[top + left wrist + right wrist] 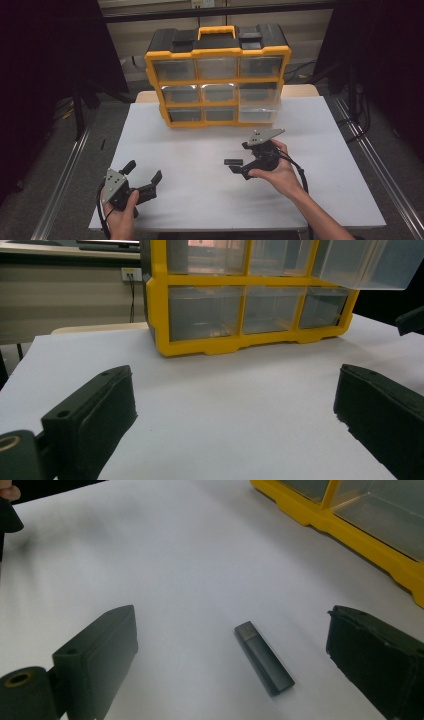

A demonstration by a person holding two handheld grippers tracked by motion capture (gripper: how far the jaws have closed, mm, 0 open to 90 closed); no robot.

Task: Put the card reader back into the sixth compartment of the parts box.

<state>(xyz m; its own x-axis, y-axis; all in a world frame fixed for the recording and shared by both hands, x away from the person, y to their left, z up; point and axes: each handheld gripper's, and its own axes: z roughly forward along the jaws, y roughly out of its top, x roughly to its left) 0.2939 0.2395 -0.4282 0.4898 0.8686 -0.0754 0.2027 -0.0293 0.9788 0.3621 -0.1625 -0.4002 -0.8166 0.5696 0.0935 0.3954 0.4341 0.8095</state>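
So there's a yellow and black drawer organizer [218,75] standing at the top middle of the high view, at the far edge of the white worktop [200,190], with three rows of clear drawers; the lower right drawer [258,114] sticks out a bit past the frame. Left tongs [146,176] sit in the lower left of that view, held in the person's left hand [121,215], jaws wide apart with nothing between them, pointing toward the organizer. Right tongs [233,165] are right of center, in the right hand [280,172], jaws also spread. In the right gripper view a small dark flat stick [264,658], looks like a USB drive but can't swear to it, lies on the worktop between the open jaws, not touching either one
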